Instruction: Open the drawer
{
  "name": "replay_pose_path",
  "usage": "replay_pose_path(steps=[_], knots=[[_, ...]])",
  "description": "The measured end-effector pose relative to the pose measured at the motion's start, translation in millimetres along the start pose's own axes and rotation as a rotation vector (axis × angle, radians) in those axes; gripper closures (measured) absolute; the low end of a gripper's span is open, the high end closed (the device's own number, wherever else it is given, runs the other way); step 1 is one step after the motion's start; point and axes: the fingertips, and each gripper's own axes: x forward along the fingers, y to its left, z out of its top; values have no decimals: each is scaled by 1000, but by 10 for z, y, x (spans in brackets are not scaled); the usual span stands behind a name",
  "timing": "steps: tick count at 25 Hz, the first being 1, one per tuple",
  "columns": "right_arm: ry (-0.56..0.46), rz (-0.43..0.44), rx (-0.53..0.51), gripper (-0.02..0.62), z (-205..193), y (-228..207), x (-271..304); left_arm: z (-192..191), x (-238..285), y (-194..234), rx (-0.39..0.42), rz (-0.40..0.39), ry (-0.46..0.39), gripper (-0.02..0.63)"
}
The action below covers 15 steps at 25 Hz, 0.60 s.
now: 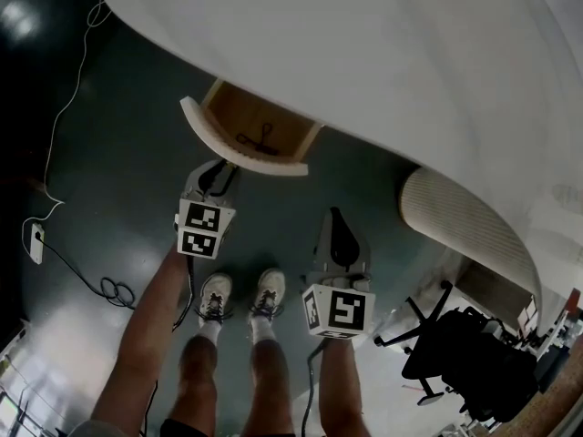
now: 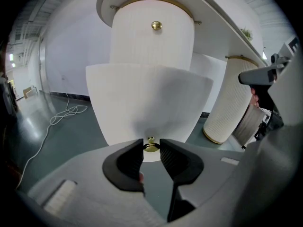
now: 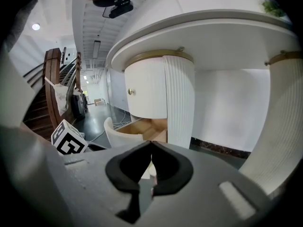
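Grey-bodied with black pads, the right hand-held gripper (image 3: 151,145) is hanging nearest, over the dark floor (image 1: 118,153) and well short of the counter's edge. Its jaws are clenched together on nothing. Ahead and to its left, the left hand-held gripper (image 1: 222,167) is clamping its jaws on the small round brass knob (image 2: 151,147) at the middle of the drawer's front. The white curved-front drawer with a bare wooden inside (image 1: 239,149) is standing pulled out from under the edge of the white round-edged counter (image 1: 364,53). A small dark item (image 1: 259,140), too small to make out, is lying in it. Above it, a second white curved drawer front (image 2: 151,46) with an upper brass knob (image 2: 156,26) is sitting shut under the counter's rim. Farther right, a white ribbed pedestal (image 1: 460,217) is bearing the counter.
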Motion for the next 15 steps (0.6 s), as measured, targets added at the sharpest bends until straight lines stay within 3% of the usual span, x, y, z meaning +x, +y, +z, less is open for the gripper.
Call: replay_pose_path(steps=[15], knots=[[-5,-17,-1,589,-86,293,-279,-327,-334,9,8,-12,15,491]])
